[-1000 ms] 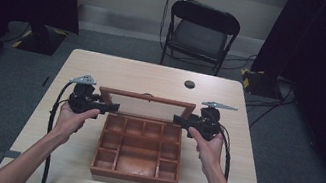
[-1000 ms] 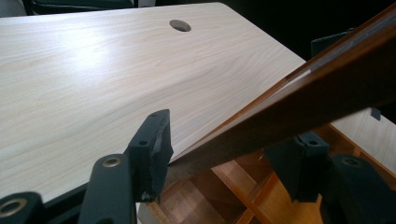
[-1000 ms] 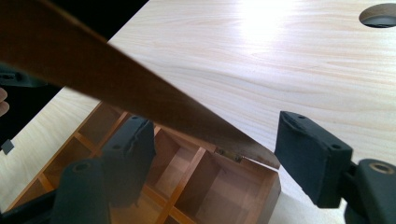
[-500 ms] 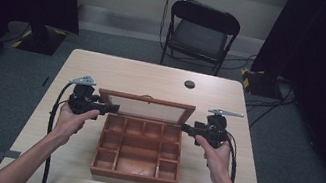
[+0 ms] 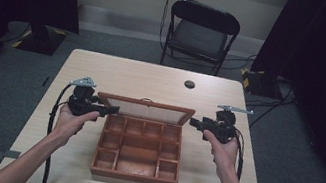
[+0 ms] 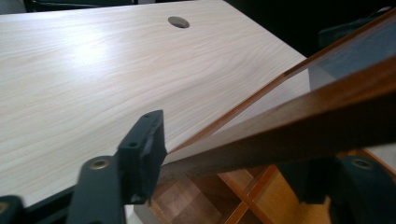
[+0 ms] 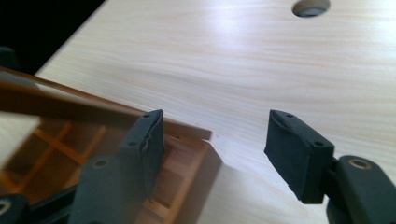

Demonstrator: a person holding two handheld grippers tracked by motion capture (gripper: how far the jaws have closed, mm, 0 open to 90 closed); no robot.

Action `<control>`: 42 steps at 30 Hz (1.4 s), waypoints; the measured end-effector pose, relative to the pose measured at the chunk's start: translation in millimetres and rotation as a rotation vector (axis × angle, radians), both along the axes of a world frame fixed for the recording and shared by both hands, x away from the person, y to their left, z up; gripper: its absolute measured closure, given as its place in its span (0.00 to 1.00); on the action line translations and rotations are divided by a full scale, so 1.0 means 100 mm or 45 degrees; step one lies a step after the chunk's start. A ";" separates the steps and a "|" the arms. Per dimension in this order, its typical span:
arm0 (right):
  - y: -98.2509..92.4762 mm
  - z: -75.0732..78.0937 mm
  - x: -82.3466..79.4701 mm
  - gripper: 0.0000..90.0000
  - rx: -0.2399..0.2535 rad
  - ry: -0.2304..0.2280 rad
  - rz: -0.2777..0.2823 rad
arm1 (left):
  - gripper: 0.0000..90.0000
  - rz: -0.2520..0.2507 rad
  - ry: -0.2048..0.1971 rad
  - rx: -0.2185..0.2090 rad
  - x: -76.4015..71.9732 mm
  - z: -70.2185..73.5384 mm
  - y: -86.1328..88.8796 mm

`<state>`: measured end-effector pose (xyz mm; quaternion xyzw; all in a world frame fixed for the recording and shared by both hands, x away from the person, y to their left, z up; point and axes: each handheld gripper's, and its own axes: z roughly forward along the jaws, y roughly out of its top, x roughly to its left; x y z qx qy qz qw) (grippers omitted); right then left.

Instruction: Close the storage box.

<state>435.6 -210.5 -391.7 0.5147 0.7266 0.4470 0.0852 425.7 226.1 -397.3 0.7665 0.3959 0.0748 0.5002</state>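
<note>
A wooden compartment box (image 5: 133, 175) lies open in the middle of the table, its glass-paned lid (image 5: 145, 110) standing up at the back. My left gripper (image 5: 112, 109) is at the lid's left end. Its jaws have just been opening, and the lid's frame (image 6: 299, 121) passes between them, close against the left pad (image 6: 144, 149). My right gripper (image 5: 194, 123) is open just off the lid's right end. Its jaws have been narrowing with only bare table between them, and the box's corner (image 7: 187, 154) lies beside its left pad (image 7: 147, 144).
The pale wooden table (image 5: 153, 79) has a round cable hole (image 5: 189, 84) at the back. A black folding chair (image 5: 202, 32) stands behind the table. Cables trail from both grippers down along the forearms.
My right gripper has drawn off to the right, away from the lid's right end. The left gripper stays at the lid's left end with its jaws wider. The lid stays up.
</note>
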 end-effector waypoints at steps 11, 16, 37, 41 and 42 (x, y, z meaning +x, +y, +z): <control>0.07 0.40 -0.01 0.43 0.097 -0.085 0.072 | 0.28 0.020 0.018 0.029 -0.06 -0.01 -0.01; 0.13 0.58 -0.05 0.43 0.130 -0.122 0.125 | 0.24 0.019 0.012 0.036 -0.11 -0.05 -0.01; 0.88 0.99 -0.34 0.64 0.110 -0.152 0.631 | 0.19 0.007 0.029 0.046 -0.19 -0.14 0.01; 0.99 0.96 -0.35 0.68 0.088 -0.124 0.718 | 0.19 -0.004 0.030 0.061 -0.21 -0.15 0.04; 1.02 0.94 -0.35 0.69 0.084 -0.114 0.742 | 0.19 0.001 0.031 0.059 -0.22 -0.16 0.04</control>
